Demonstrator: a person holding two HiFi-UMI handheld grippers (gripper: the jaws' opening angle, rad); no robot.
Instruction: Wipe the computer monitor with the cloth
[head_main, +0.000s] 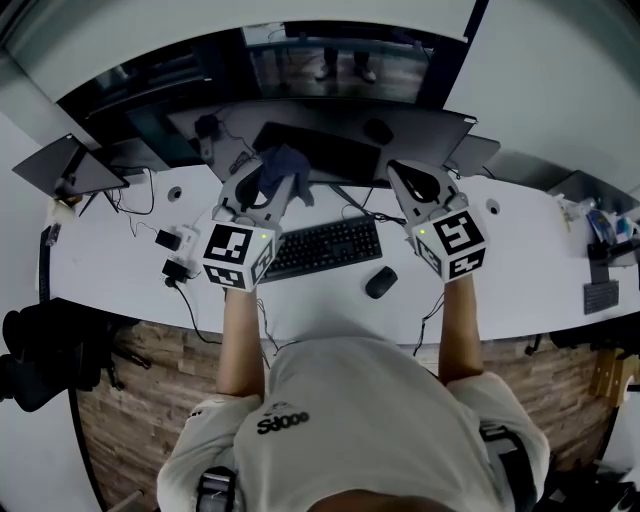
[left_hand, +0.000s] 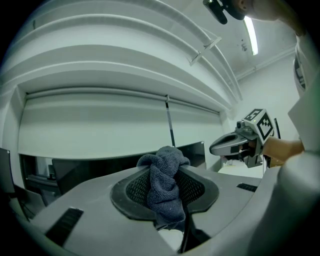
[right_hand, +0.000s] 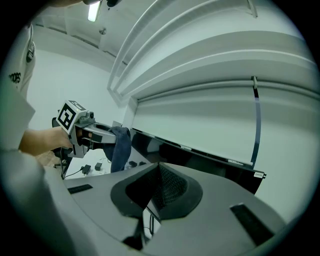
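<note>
So the left tool (head_main: 268, 185) pinches the dark grey cloth (left_hand: 166, 187) bunched toward the monitor (head_main: 330, 150) for wiping; the right tool (right_hand: 159, 189), closed and empty, hovers alongside

The cloth (left_hand: 164, 192) is dark blue-grey terry, soft and nubby. The left hand-held gripper (left_hand: 166, 170) has a smooth, matt grey plastic shell and matt black pads (left_hand: 136, 189) with a fine mesh grain; the right hand-held gripper (right_hand: 160, 180) is finished alike. The monitor (right_hand: 210, 162) is glossy black and reflective. The bench (head_main: 510, 290) is smooth white, and the floor (head_main: 150, 375) looks like wood planks.
</note>
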